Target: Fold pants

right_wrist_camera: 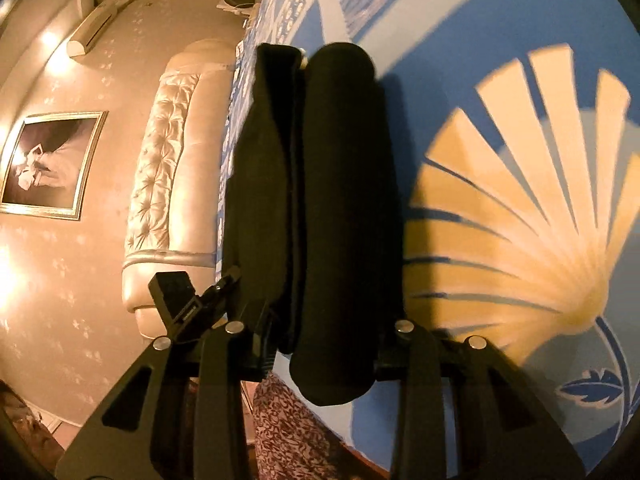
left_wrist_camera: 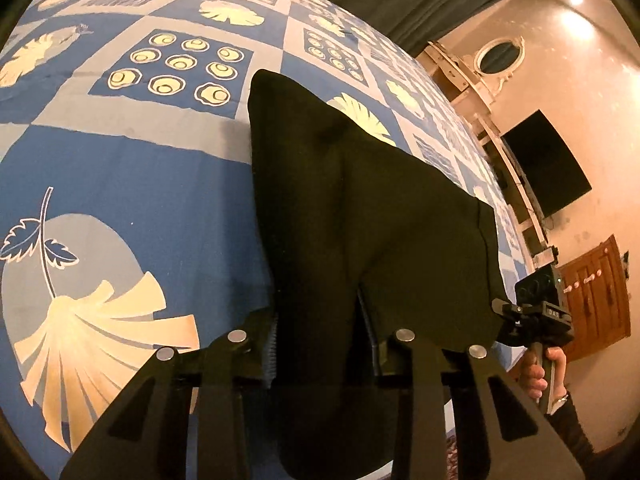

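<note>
While both grippers pinch it, soft black pants [left_wrist_camera: 360, 216] sag.

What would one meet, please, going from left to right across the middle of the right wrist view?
Framed picture on the wall → tufted headboard → black pants hanging between the fingers of the right hand-held gripper → cream fan-shaped leaf print on the blue bedspread.

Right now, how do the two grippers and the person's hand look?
Both are matte black. The left gripper and right gripper each have flat angular linkage arms with cut-out slots and round silver pivot pins. The right hand is bare, with a dark sleeve and a silvery band at the wrist. No cables show.
</note>
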Available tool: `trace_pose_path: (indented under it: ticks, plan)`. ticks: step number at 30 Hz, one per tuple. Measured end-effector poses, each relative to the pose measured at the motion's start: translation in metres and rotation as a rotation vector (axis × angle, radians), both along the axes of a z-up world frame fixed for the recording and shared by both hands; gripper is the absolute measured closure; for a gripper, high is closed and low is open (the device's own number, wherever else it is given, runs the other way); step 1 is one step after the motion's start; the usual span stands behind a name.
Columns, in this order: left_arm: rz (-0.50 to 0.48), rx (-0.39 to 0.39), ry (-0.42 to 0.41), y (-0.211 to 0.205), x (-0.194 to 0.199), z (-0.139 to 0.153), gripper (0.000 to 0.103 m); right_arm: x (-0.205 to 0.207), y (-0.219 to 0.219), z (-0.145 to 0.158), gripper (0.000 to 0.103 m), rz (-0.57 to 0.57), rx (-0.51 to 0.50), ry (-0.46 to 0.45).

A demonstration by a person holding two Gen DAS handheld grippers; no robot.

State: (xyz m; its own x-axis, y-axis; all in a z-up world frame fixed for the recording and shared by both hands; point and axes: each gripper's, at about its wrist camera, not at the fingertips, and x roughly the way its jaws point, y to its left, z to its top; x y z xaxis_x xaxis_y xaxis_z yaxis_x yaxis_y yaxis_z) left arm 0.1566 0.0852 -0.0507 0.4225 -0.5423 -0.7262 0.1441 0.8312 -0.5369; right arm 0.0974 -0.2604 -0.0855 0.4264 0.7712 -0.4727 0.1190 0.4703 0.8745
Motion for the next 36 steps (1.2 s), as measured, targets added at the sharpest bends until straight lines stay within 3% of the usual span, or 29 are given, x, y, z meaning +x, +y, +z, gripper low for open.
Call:
trace_pose_path:
  ticks: [14,18,23,25,29,36]
  plan:
    - [-0.012,0.041,-0.045,-0.002,-0.009,-0.007,0.061,0.001,-0.005,-0.010,0.067,-0.003,0.020,-0.005]
    - [-0.017,0.077,-0.073,-0.002,-0.011,-0.007,0.056,0.000,-0.004,-0.011,0.063,-0.001,0.029,0.000]
    - [-0.002,0.122,-0.097,0.001,-0.012,-0.008,0.040,0.002,-0.004,-0.008,0.056,0.006,0.040,-0.004]
    - [0.011,0.119,-0.097,0.003,-0.012,-0.009,0.029,0.002,-0.005,-0.006,0.055,0.009,0.034,-0.011]
    - [0.022,0.075,-0.079,0.010,-0.009,-0.009,0.024,0.007,-0.007,0.008,0.041,-0.007,-0.025,-0.041]
    - [0.023,-0.020,-0.055,0.016,0.030,-0.013,0.021,0.048,-0.015,0.022,0.030,-0.026,-0.132,-0.064]
